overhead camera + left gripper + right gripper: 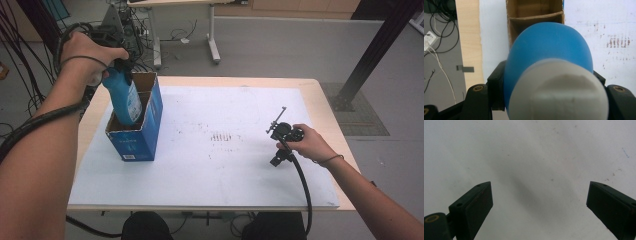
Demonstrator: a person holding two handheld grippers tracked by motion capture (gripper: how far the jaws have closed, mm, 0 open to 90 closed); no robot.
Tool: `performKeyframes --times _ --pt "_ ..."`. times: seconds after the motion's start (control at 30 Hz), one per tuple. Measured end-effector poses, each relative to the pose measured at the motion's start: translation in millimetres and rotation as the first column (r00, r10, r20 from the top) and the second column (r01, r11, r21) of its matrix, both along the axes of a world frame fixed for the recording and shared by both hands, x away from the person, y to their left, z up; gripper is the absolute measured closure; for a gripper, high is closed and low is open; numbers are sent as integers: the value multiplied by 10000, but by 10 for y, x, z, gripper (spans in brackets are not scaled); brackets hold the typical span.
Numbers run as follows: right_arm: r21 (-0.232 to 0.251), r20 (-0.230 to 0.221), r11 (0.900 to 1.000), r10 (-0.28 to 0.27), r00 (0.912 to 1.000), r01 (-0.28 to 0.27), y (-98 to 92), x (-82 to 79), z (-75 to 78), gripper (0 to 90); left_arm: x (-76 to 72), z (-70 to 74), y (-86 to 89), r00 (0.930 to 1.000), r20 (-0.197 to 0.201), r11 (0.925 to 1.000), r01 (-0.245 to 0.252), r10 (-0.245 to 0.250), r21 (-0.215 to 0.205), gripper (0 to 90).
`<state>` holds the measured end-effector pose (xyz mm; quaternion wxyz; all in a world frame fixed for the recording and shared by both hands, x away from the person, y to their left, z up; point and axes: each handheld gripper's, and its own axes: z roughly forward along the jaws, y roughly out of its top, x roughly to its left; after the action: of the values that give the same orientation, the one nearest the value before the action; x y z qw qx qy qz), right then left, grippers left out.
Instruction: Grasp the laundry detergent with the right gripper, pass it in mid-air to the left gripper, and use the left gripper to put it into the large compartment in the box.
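Blue bottle (125, 97) gripped in left claw (116, 64), base inside cardboard box (137, 137); right claw (539, 202) gaped empty over table (225, 165).

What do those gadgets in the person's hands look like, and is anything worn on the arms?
Each hand-held gripper, left and right, is black, with two flat black jaws and brass-coloured screw sockets. A thick black cable trails from each. The forearms are bare, with a thin dark band on each wrist.

A light wooden table (320, 100) carries a white sheet (240, 165), on which a blue carton (142, 132) stands.
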<state>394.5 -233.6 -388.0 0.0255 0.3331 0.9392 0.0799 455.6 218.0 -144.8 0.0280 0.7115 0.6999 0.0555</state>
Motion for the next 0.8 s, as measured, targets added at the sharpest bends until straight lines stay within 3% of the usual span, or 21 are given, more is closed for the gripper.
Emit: performKeyframes --times 0.8 --pt "76 -108 10000 -45 9999 46 -26 12 -68 71 86 -548 14 9986 -525 9997 69 -80 -214 373"
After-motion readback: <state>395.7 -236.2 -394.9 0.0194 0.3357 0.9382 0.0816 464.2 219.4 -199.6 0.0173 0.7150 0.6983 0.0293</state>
